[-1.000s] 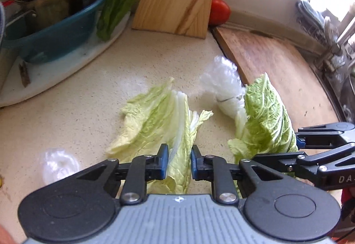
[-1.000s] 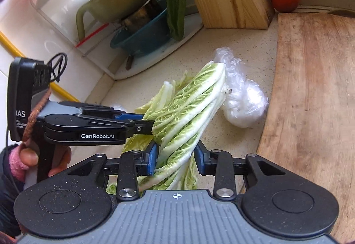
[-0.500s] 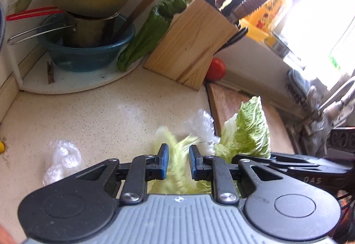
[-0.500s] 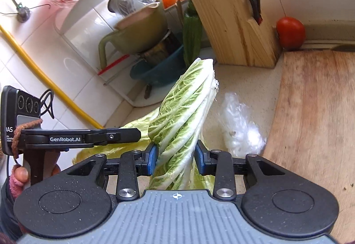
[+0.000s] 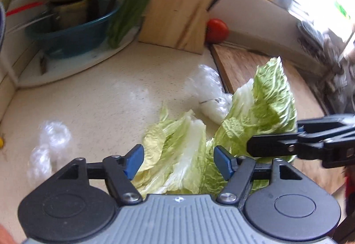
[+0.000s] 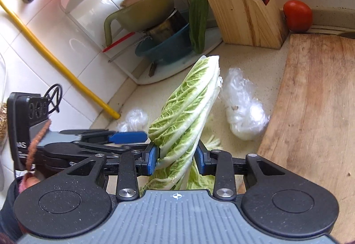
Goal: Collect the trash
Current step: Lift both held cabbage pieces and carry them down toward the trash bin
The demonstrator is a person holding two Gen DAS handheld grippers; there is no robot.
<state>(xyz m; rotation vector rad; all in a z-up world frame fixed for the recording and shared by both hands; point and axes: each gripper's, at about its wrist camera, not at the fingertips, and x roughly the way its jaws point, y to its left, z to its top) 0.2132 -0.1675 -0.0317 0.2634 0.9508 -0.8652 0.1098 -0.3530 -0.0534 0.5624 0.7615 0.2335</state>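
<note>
Loose pale cabbage leaves (image 5: pixel 177 151) lie on the speckled counter (image 5: pixel 99 100). My left gripper (image 5: pixel 178 159) hovers over them with its jaws opening; the leaves show between the blue pads, which do not press on them. To its right, my right gripper (image 6: pixel 177 157) is shut on a bunch of green cabbage leaves (image 6: pixel 188 111), held tilted up off the counter. That bunch (image 5: pixel 266 106) and the right gripper's fingers (image 5: pixel 277 144) also appear in the left wrist view. A crumpled clear plastic bag (image 6: pixel 244 113) lies beyond the bunch, and a smaller plastic scrap (image 5: pixel 51 139) lies at the left.
A wooden cutting board (image 6: pixel 310 111) fills the right side. At the back stand a knife block (image 6: pixel 239 0), a tomato (image 6: pixel 297 14), a green pepper (image 6: pixel 197 20) and a teal basin (image 6: pixel 166 49) stacked with pots on a white tray. A person's hand (image 6: pixel 28 179) holds the left gripper.
The left jaws went from nearly shut to wide apart. The right gripper raised its cabbage bunch from lying low to tilted up. The left view swung up, then back down.
</note>
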